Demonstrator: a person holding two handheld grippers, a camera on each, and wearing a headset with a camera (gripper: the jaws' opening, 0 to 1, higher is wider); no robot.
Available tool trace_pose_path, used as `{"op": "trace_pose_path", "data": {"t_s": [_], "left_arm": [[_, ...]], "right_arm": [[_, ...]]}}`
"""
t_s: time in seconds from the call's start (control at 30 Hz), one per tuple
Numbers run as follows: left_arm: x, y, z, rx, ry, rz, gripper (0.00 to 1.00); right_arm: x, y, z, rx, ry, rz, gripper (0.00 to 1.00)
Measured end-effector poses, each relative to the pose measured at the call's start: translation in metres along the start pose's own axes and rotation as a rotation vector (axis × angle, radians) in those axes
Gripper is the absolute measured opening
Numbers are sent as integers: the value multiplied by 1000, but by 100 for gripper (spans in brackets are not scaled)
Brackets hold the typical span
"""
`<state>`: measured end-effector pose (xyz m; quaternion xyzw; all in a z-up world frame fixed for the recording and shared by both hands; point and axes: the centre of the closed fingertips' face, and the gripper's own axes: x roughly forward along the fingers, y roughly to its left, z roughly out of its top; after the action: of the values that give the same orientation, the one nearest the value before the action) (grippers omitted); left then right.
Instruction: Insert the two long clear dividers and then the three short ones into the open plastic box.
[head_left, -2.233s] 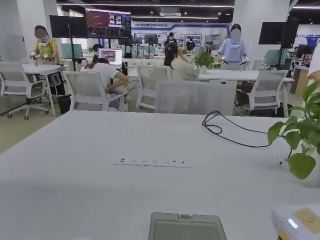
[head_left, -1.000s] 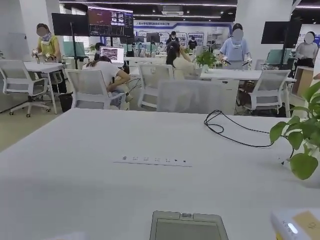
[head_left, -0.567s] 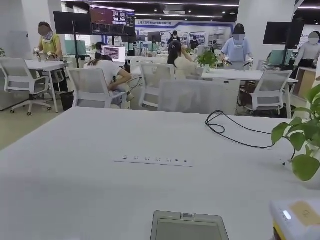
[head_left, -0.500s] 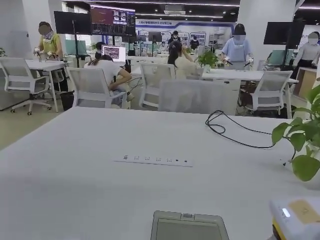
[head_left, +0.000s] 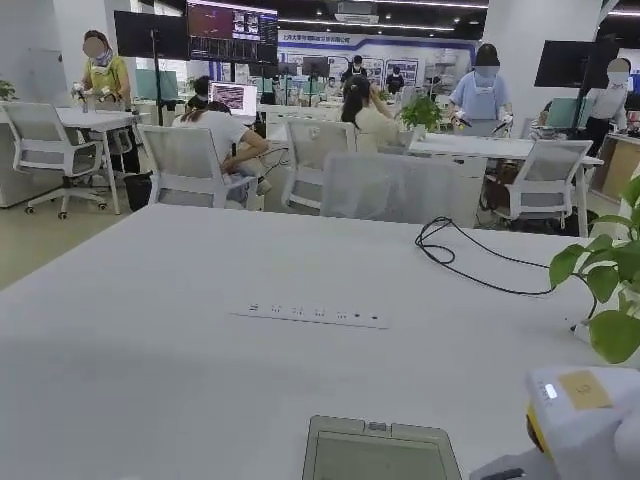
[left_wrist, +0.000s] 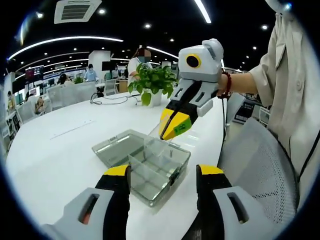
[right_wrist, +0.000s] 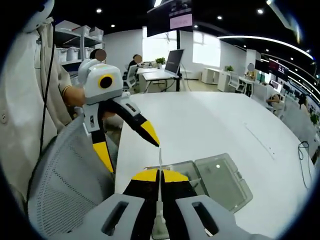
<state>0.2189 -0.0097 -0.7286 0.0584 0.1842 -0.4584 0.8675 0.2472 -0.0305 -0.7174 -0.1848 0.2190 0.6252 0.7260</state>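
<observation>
The right gripper (right_wrist: 160, 176), clamped on a thin clear divider (right_wrist: 160, 157), has edged further in at the head view's lower right, toward the box (left_wrist: 150, 165) by the table's (head_left: 200, 350) near edge. The left gripper (left_wrist: 164, 171) gapes wide, holding nothing. Seen edge-on, the divider's length is unclear; insertion seems next.

Left gripper (right_wrist: 134, 157): pale grey body, black jaws, yellow tips. Right gripper (left_wrist: 171, 131): same build, small green mark on yellow tip. Loose beige sleeve (left_wrist: 280, 75). Red bead bracelet (left_wrist: 228, 85) at wrist. Thin black cable (right_wrist: 48, 55) down beige shirt (right_wrist: 20, 110).
</observation>
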Motion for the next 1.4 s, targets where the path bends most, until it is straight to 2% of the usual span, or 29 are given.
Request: {"op": "trace_pose_path", "data": {"t_s": [0.2,0.33,0.7,1.0,1.4], "left_arm": [[2,5,-2,-28,-6,22,63],[4,8,-5,-23,6,34,68],[8,12,-8,-36,4,49,81],[10,13,-12,-33,9,47,87],[11,16,-14,-42,10,47,89]], "right_arm": [[7,-7,-5,14,32,-18,2],[11,-12,-8,20,50,-30,2],[22,-22,-21,40,95,-51,2],[26,-26,-28,61,118,-51,2],[32,-28,-33,68,147,-40,2]]}}
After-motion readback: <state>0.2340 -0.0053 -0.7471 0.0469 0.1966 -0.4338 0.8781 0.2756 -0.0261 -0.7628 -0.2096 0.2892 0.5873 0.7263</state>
